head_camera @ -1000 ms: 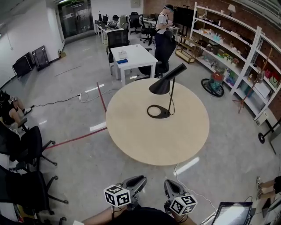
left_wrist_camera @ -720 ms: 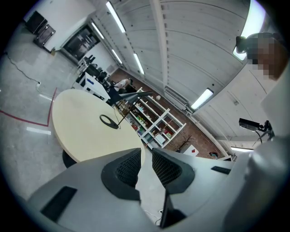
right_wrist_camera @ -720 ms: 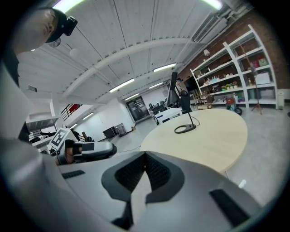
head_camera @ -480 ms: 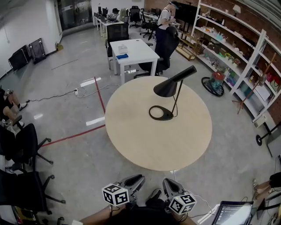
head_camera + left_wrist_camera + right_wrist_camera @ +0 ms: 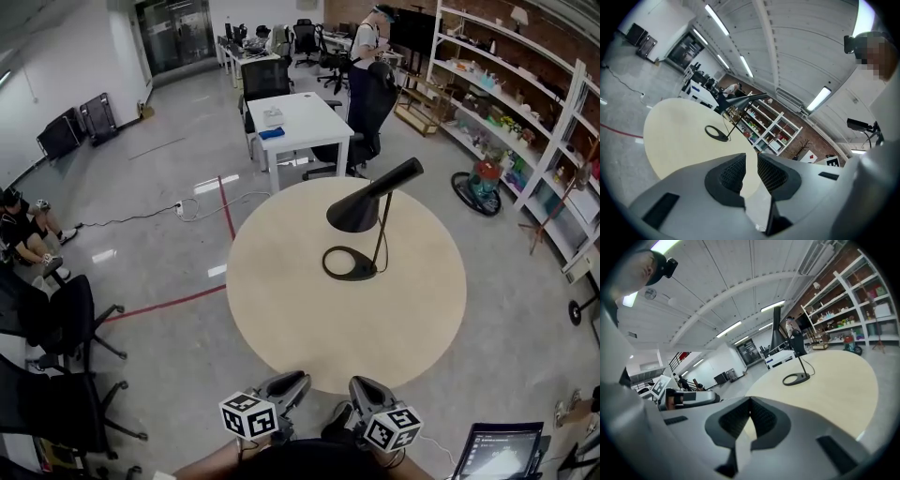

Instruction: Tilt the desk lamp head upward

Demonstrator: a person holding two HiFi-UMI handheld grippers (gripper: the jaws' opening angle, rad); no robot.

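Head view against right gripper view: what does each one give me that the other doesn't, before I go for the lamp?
Only the head view: the lamp's shade seen from above, its opening facing down, and both grippers together, left gripper and right gripper, by the table's near edge. Only the right gripper view: its own jaws, tips together with nothing between them, and the ceiling lights. Both: the round table and the lamp's ring base.

l gripper (image 5: 298, 381) jaws barely apart, r gripper (image 5: 359, 386) jaws together; both empty, side by side
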